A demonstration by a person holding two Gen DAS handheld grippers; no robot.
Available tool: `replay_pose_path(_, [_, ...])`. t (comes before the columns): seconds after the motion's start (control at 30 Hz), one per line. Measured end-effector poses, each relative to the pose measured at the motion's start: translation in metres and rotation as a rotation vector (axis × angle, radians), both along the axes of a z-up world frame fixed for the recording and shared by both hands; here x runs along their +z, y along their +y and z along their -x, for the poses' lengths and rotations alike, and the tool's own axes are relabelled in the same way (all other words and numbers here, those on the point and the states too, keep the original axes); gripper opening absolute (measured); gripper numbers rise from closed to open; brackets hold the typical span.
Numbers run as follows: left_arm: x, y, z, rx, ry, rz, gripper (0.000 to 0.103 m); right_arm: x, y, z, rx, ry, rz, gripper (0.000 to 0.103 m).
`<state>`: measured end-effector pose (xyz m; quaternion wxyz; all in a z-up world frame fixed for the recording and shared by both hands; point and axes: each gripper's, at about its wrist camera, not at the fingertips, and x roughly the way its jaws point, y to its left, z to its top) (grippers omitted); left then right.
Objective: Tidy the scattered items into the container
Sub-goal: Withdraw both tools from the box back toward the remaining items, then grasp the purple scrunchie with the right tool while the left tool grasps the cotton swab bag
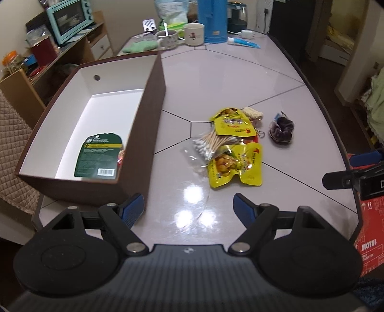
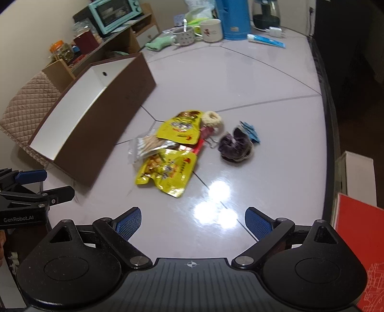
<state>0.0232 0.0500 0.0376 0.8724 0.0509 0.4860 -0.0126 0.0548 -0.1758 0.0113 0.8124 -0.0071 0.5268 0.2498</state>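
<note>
A brown box with a white inside (image 1: 153, 100) (image 2: 115, 110) stands on the left of the table; a dark green packet (image 1: 100, 153) lies in it. Right of the box lies a heap: two yellow snack pouches (image 1: 236, 165) (image 2: 168, 172), a clear bag of cotton swabs (image 1: 211, 146) (image 2: 146, 144), a cream scrunchie (image 1: 252, 114) (image 2: 212, 118) and a dark purple scrunchie (image 1: 280, 130) (image 2: 234, 145). My left gripper (image 1: 189, 208) hovers open near the table's front edge, nothing between its fingers. My right gripper (image 2: 192, 222) is open and empty too, short of the heap.
At the far end stand two mugs (image 1: 181, 34), a blue flask (image 1: 212, 20), a kettle (image 1: 236, 15), a blue-and-white tube (image 1: 242, 43) and a green cloth (image 1: 141, 46). A red carton (image 1: 370, 230) sits off the right edge. A shelf with a teal oven (image 1: 69, 19) is left.
</note>
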Motion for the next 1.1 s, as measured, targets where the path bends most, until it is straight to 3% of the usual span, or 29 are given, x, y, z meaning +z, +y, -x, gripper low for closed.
replay_pose_path(0.4, [-0.012, -0.017, -0.037, -0.066, 0.038, 0.017, 0.079, -0.012, -0.024, -0.027, -0.108, 0.036, -0.022, 0.096])
replay_pose_path(0.77, [-0.038, -0.027, -0.071, -0.143, 0.1, 0.021, 0.079, -0.039, -0.024, -0.059, -0.145, 0.084, 0.008, 0.095])
replay_pose_path(1.1, [-0.052, -0.024, -0.093, -0.156, 0.124, 0.015, 0.079, -0.053, -0.017, -0.081, -0.154, 0.105, 0.02, 0.095])
